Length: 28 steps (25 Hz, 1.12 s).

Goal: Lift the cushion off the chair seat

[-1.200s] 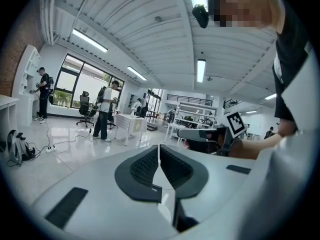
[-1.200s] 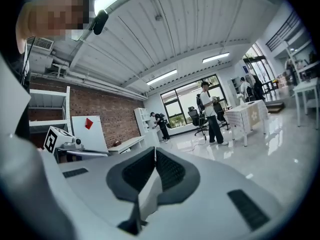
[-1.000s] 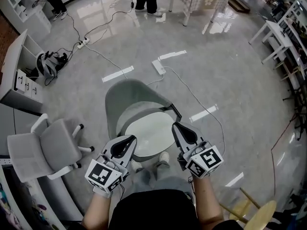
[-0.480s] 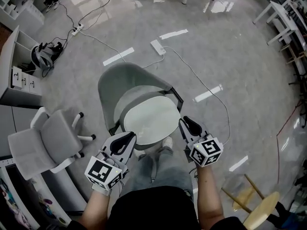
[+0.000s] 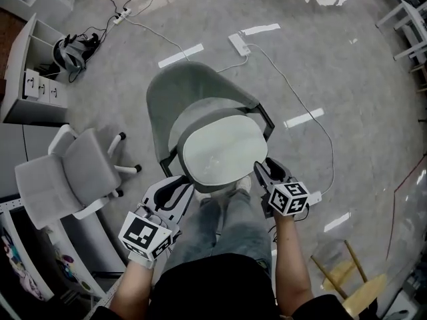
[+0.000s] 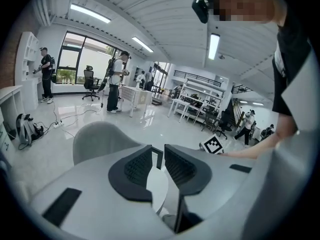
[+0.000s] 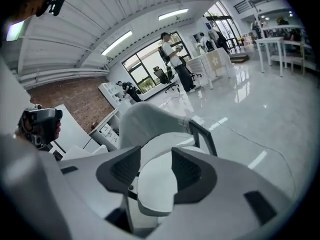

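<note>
A pale oval cushion [image 5: 223,153] lies on the seat of a grey-green shell chair [image 5: 187,89], directly in front of me. My left gripper [image 5: 175,191] hovers just off the seat's near left edge, its jaws a narrow gap apart with nothing between them. At the near right edge is my right gripper [image 5: 267,173]; its jaws have just been opening and hold nothing. In the left gripper view the cushion [image 6: 157,184] shows through the gap of the left gripper [image 6: 158,154]. In the right gripper view the cushion [image 7: 155,184] lies just beyond the right gripper [image 7: 156,156].
A white office chair [image 5: 67,172] stands close on the left beside a white drawer cabinet [image 5: 33,72]. A power strip [image 5: 238,43] and its cable run across the floor behind the chair. A wooden stool [image 5: 360,292] is at lower right. My legs [image 5: 220,225] are under the seat's front.
Both grippers have come down toward the seat's front edge, the right one more. The right jaws went from shut to apart. The chair now sits higher and larger in the head view.
</note>
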Each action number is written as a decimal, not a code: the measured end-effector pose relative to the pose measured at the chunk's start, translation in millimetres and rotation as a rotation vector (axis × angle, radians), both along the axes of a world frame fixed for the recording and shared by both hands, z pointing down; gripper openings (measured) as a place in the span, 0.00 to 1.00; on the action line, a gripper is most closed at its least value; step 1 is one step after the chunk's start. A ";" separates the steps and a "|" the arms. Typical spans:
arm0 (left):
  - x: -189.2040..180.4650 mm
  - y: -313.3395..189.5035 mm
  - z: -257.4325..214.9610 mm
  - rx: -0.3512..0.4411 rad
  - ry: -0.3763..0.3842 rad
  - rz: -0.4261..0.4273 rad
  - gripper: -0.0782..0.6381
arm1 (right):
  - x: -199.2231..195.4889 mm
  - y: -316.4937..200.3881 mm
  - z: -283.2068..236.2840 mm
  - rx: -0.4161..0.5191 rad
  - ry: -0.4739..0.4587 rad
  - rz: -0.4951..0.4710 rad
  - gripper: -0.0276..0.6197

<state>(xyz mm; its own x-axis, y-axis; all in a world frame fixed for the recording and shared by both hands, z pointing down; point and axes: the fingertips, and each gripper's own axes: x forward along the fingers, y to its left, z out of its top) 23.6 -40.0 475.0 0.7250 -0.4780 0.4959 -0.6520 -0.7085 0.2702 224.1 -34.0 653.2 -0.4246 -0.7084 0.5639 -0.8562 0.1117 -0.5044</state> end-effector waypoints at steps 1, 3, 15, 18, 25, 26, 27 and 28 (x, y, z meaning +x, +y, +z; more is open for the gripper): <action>-4.1 2.5 2.2 -0.005 -0.004 -0.008 0.21 | -2.4 2.8 11.3 -0.028 -0.017 0.008 0.34; -11.1 7.6 8.0 -0.017 -0.008 -0.024 0.21 | -5.6 8.5 36.7 -0.081 -0.052 0.025 0.36; -41.7 31.2 30.6 -0.051 -0.025 -0.093 0.21 | -9.4 45.7 164.3 -0.372 -0.131 0.174 0.45; -47.4 36.1 34.9 -0.058 -0.030 -0.110 0.21 | -9.2 55.3 189.3 -0.432 -0.101 0.192 0.46; -53.4 45.9 51.4 -0.074 -0.049 -0.138 0.21 | -11.9 67.5 241.0 -0.550 -0.124 0.250 0.54; -53.8 46.2 53.2 -0.074 -0.051 -0.141 0.21 | -12.4 68.7 246.9 -0.563 -0.125 0.256 0.55; -54.0 46.5 54.8 -0.074 -0.052 -0.144 0.21 | -13.4 70.0 253.2 -0.579 -0.128 0.261 0.56; -54.3 46.8 56.6 -0.077 -0.052 -0.147 0.21 | -14.7 71.3 259.6 -0.595 -0.132 0.267 0.57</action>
